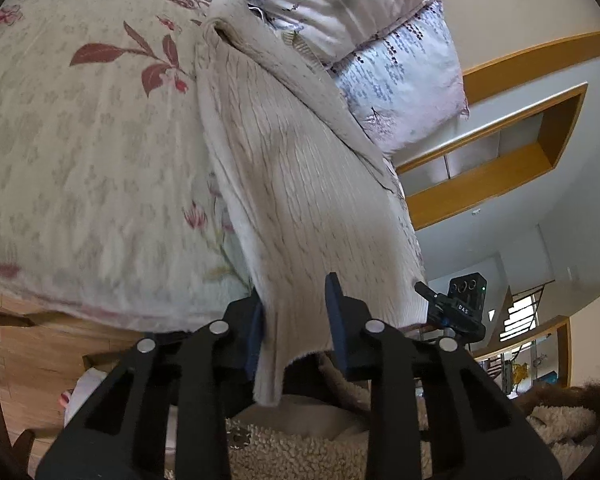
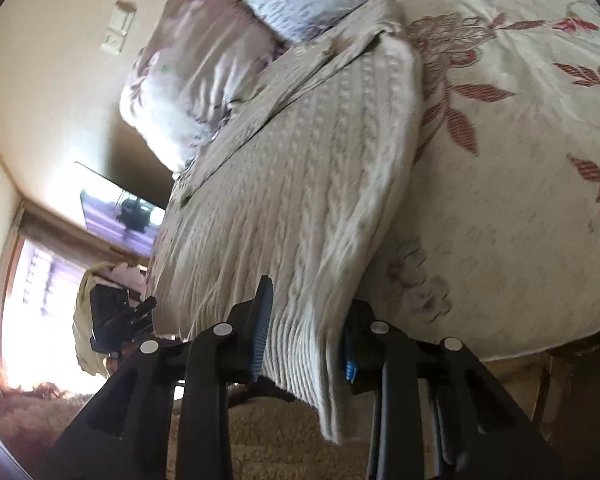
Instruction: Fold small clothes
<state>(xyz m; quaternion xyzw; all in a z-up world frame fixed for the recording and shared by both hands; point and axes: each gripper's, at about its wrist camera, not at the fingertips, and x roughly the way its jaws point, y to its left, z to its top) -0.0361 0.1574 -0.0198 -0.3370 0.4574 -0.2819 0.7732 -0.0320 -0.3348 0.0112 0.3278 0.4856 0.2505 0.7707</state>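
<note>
Left hand-held gripper [image 1: 296, 328], lower centre: jaws narrowed around the hem of the cream cable-knit sweater [image 1: 300, 184], whether the pads press it cannot be told. Right hand-held gripper [image 2: 306, 336], lower centre: same, at the hem's other corner. Sweater runs up-frame across the floral bedspread [image 1: 92, 152]; pillows [image 1: 400, 76] at top

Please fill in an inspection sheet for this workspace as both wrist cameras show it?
Surface: bed under a cream floral bedspread.
Job's things: beige cable-knit sweater on the bed, its hem hanging off the edge.
Clutter: two lilac floral pillows behind the sweater.
Grippers: left gripper and right gripper each have the hem between their fingers; pad contact unclear.
Cables: nothing seen.
Surroundings: wooden wall shelf, bright window.
</note>
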